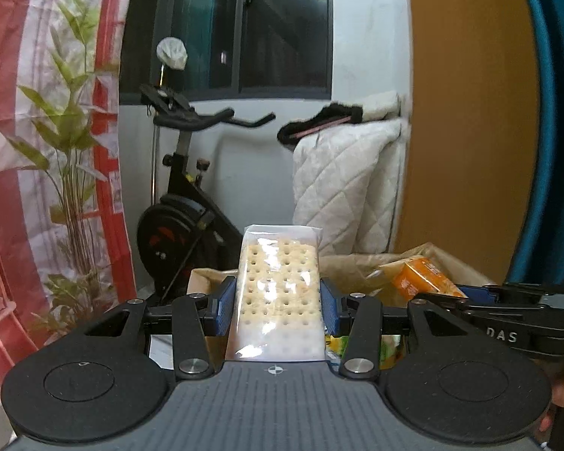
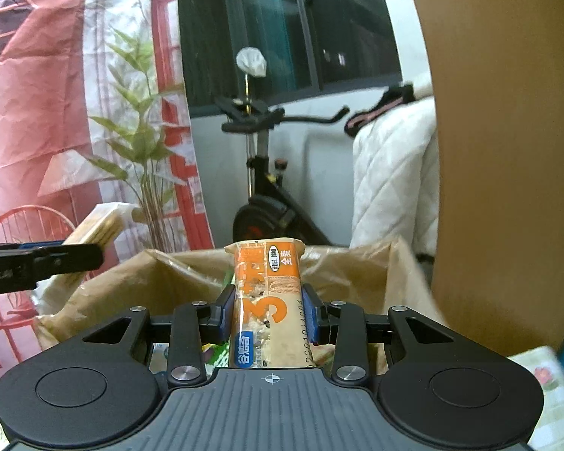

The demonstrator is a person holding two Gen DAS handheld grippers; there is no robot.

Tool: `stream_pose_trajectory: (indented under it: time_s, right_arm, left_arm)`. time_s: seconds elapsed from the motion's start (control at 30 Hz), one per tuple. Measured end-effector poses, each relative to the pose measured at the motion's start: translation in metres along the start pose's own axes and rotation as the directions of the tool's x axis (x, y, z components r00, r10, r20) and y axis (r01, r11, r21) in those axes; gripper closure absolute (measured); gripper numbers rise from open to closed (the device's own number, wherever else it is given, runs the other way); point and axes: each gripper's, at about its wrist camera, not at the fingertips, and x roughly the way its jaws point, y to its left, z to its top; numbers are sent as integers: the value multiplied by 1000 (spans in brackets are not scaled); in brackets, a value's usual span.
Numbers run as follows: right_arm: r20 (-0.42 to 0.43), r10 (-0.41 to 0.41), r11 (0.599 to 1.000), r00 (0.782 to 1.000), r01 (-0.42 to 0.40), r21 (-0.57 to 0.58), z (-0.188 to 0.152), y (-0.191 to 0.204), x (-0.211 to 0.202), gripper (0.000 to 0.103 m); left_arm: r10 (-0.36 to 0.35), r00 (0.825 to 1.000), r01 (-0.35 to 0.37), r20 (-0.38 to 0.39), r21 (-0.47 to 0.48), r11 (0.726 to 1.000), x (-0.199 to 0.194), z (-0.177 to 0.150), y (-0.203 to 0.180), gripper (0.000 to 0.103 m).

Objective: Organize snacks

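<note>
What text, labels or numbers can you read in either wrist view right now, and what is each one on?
"DAS": on the black body of the right gripper, seen from the left wrist; any letters before it are cut off.
"3": large orange numeral on the orange snack packet.
"全麦": packet's top corner.
"谷滋奇": my best reading of its blue label.
Printed code along its edge: too blurred.
Clear cracker pack: no text.

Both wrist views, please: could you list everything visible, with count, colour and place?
cracker pack: 1, clear wrap, pale crackers, in left gripper
orange snack pack: 1, orange and beige, in right gripper
paper bag: 1, brown, open, below both grippers
exercise bike: 1, black, under window
plant: 1, green, left
quilt: 1, white, right of bike
printed cloth: 1, red and white, left
left gripper: shut on cracker pack
right gripper: shut on orange snack pack
</note>
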Motion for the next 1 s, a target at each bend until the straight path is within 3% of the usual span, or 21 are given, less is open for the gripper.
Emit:
stream_pose_trajectory:
  time_s: [0.23, 0.3, 0.33, 0.43, 0.5, 0.67, 1.0]
  right_arm:
    - [-35, -4, 1000, 999, 5, 20, -7, 2, 22, 66]
    - [-30, -19, 1000, 999, 19, 11, -7, 3, 18, 46]
    - [-25, -23, 1000, 999, 24, 9, -5, 4, 16, 43]
    - [-18, -24, 1000, 1000, 24, -6, -5, 7, 5, 39]
    - [-19, -32, 999, 999, 31, -21, -5, 11, -5, 27]
    - [2, -39, 999, 999, 39, -24, 1, 20, -36, 9]
    - [27, -25, 998, 999, 26, -55, 10, 43, -114, 1]
  left_arm:
    - [-40, 997, 40, -62, 3, 999, 15, -6, 3, 52]
    - [-20, 998, 22, -66, 30, 999, 12, -8, 0, 40]
    - [-15, 998, 17, -62, 35, 999, 9, -8, 0, 31]
    - [-23, 999, 24, -48, 22, 999, -3, -7, 3, 21]
    - [-17, 999, 18, -51, 19, 1000, -10, -4, 5, 18]
    - [28, 999, -27, -23, 41, 999, -39, 2, 1, 14]
    - [48, 999, -47, 22, -28, 998, -104, 15, 1, 9]
